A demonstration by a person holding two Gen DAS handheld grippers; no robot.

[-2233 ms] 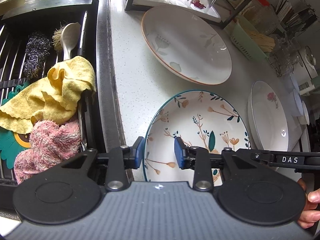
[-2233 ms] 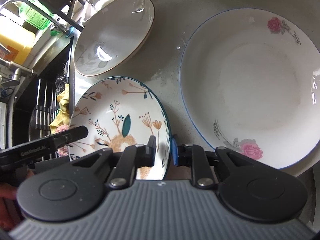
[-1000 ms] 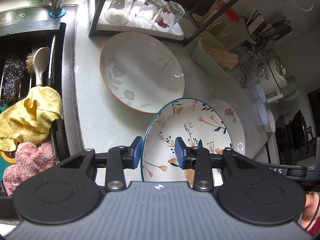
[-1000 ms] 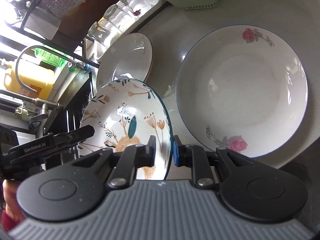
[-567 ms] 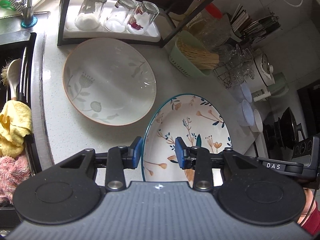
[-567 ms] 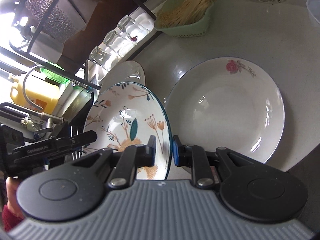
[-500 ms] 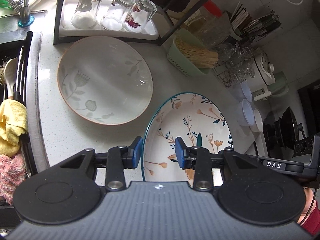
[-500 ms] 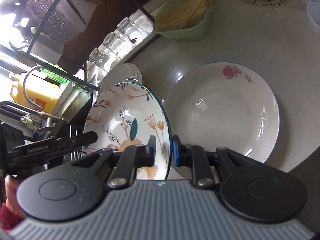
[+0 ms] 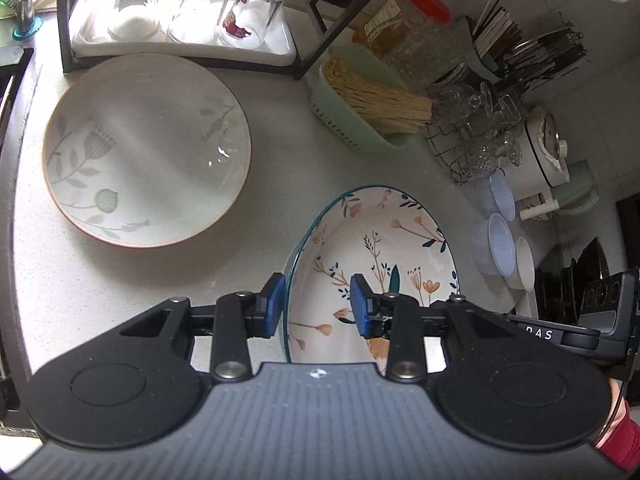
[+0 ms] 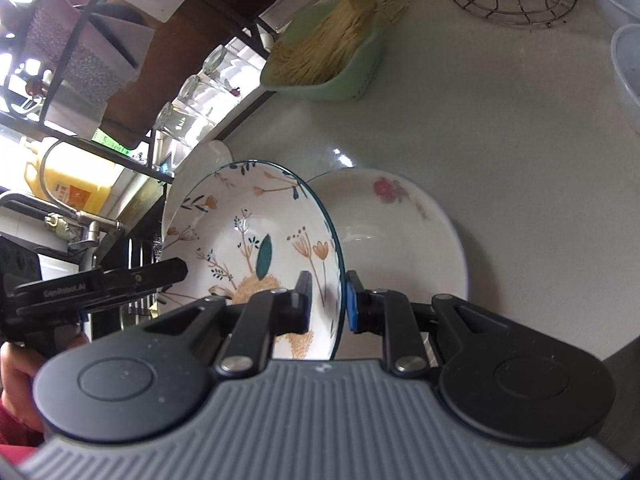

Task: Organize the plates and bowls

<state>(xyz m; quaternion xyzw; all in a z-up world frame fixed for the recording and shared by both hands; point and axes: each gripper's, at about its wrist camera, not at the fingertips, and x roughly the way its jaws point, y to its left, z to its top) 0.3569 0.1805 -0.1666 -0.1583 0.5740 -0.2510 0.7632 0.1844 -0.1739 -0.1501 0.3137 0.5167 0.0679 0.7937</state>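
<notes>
A blue-rimmed plate with orange flowers (image 9: pixel 384 240) is held in the air between both grippers; it also shows in the right wrist view (image 10: pixel 256 240). My left gripper (image 9: pixel 318 306) is shut on its left rim. My right gripper (image 10: pixel 328 300) is shut on its right rim. A white plate with pink roses (image 10: pixel 400 232) lies on the counter under and behind it. A large leaf-patterned plate with a brown rim (image 9: pixel 148 144) lies on the counter to the left.
A black rack holds a white tray with three upturned glasses (image 9: pixel 192 8) at the back. A green basket of chopsticks (image 9: pixel 368 100), a wire basket of glassware (image 9: pixel 476 140) and stacked plastic bowls (image 9: pixel 500 232) stand to the right. The sink edge (image 9: pixel 12 92) is at far left.
Both grippers have lifted the flowered plate off the counter and carried it right, over the rose plate. The sink has slid out of the left wrist view.
</notes>
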